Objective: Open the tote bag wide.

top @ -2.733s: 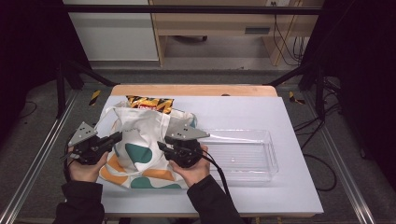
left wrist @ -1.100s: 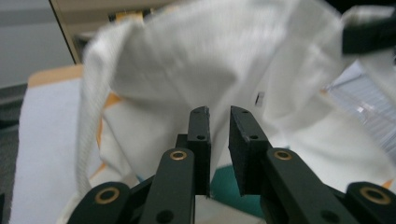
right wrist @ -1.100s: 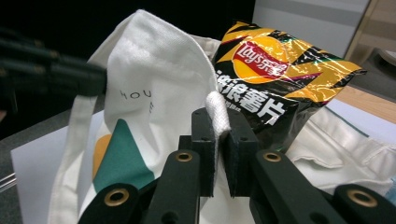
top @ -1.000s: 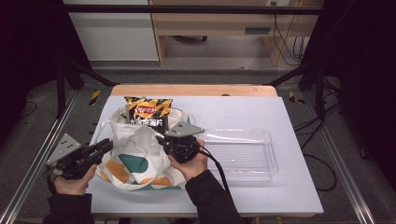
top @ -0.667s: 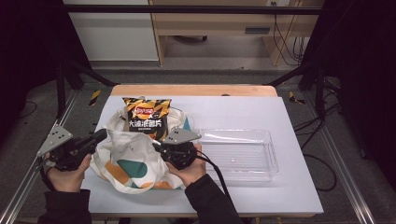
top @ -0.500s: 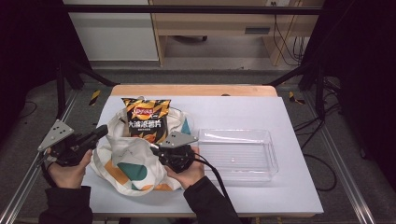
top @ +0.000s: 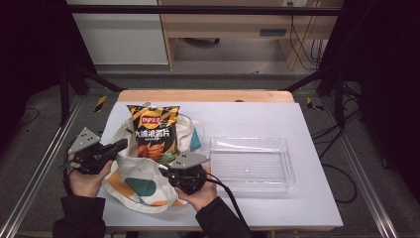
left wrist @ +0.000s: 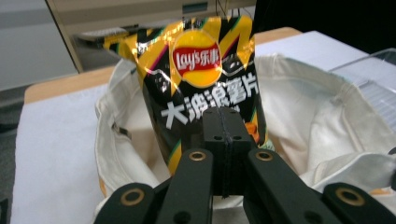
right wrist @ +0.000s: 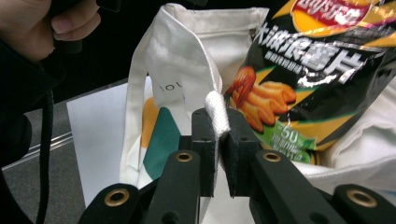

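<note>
Chip bag: the crisp packet [top: 151,131] lay half out of the tote bag [top: 138,186], its upper part on the table [top: 257,116].
Right gripper [right wrist: 216,122]: jaws nipped a white strap of the tote, probably to hold the mouth open.
Left gripper [left wrist: 223,140]: jaws pressed together; whether cloth sat between them was unclear.
Clear tray [top: 285,168]: empty, just beside the tote, perhaps the packet's destination.

A chip bag [top: 151,131] and cream tote bag [top: 138,183] crowd the left half of the white table [top: 257,116], flanked closely by the left gripper [top: 120,145] and right gripper [top: 163,168]. A clear plastic tray [top: 250,163] blocks the right-centre. Open tabletop lies along the far edge, the right margin and the near right corner.
</note>
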### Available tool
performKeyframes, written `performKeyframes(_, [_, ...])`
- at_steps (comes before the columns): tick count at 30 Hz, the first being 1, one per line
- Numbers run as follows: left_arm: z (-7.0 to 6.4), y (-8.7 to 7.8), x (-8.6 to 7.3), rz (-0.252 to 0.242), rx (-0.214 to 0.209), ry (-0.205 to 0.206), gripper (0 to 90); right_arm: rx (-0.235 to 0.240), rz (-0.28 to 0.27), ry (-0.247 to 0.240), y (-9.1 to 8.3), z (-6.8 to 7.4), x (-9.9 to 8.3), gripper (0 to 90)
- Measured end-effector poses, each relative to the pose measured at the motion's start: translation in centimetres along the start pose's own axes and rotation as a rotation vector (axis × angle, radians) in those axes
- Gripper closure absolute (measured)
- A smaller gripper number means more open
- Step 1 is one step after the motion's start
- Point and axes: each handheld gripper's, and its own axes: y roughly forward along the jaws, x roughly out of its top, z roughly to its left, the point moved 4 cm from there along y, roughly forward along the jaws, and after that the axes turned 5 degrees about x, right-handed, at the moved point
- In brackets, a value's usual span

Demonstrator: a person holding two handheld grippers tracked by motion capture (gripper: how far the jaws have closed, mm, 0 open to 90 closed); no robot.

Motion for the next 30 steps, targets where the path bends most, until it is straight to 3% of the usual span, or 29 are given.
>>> performKeyframes(9, [-0.4, 1.2, -1.8, 0.066, 0.006, 0.021, 90.0, 0.021, 0.021, 0.025, 0.1, 0.1, -1.8, 83.8])
performKeyframes(18, [-1.0, 1.0, -3.6, 0.109, 0.015, 0.033, 90.0, 0.033, 0.050, 0.045, 0.3, 0.1, -3.5, 81.8])
performKeyframes(20, [-1.2, 1.1, -4.3, 0.129, 0.017, 0.051, 90.0, 0.031, 0.052, 0.051, 0.3, 0.1, -3.9, 78.0])
performKeyframes(27, [-1.2, 0.9, -5.3, 0.150, 0.015, 0.051, 90.0, 0.031, 0.016, 0.067, -0.1, 0.0, -3.2, 67.2])
performKeyframes(30, [-1.1, 0.8, -5.6, 0.157, 0.015, 0.045, 90.0, 0.028, -0.043, 0.075, -0.5, -0.1, -1.7, 62.2])
